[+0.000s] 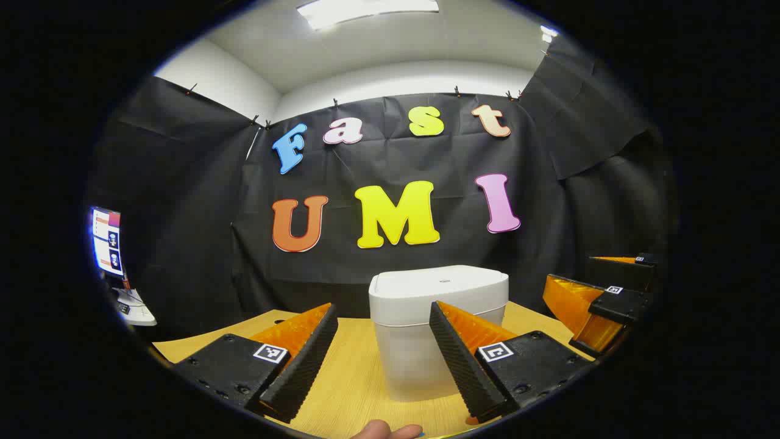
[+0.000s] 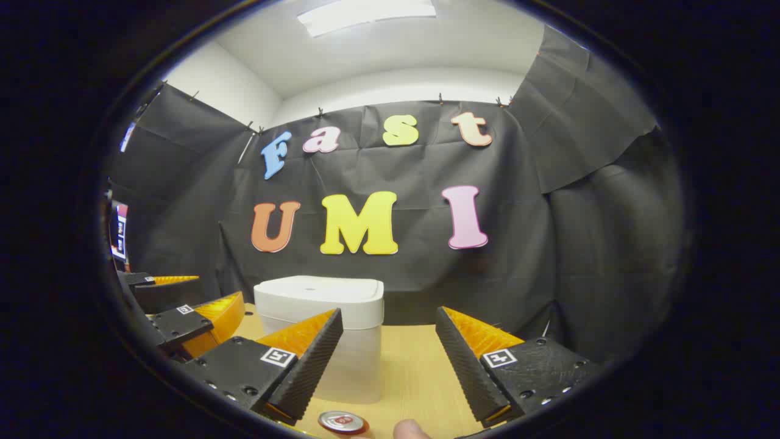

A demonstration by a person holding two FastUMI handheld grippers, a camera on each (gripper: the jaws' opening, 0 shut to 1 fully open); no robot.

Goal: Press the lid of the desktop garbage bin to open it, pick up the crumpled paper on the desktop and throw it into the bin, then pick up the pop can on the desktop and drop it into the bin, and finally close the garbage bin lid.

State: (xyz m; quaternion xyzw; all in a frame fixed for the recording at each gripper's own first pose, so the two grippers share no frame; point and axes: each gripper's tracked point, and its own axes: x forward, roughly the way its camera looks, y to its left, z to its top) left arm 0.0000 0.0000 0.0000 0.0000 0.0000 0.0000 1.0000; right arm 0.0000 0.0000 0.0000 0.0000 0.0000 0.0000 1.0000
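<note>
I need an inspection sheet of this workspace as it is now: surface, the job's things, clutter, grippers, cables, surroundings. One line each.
Surface: wooden desktop, bare where visible.
Job's things: white garbage bin upright, lid closed; pop can, its top at the bottom edge of the right gripper view; crumpled paper not found.
Clutter: nothing seen.
Grippers: left gripper open, empty, bin straight ahead; right gripper open, empty, bin ahead to its left.
Cables: nothing seen.
Surroundings: black cloth wall, ceiling light, a screen at the side.
</note>
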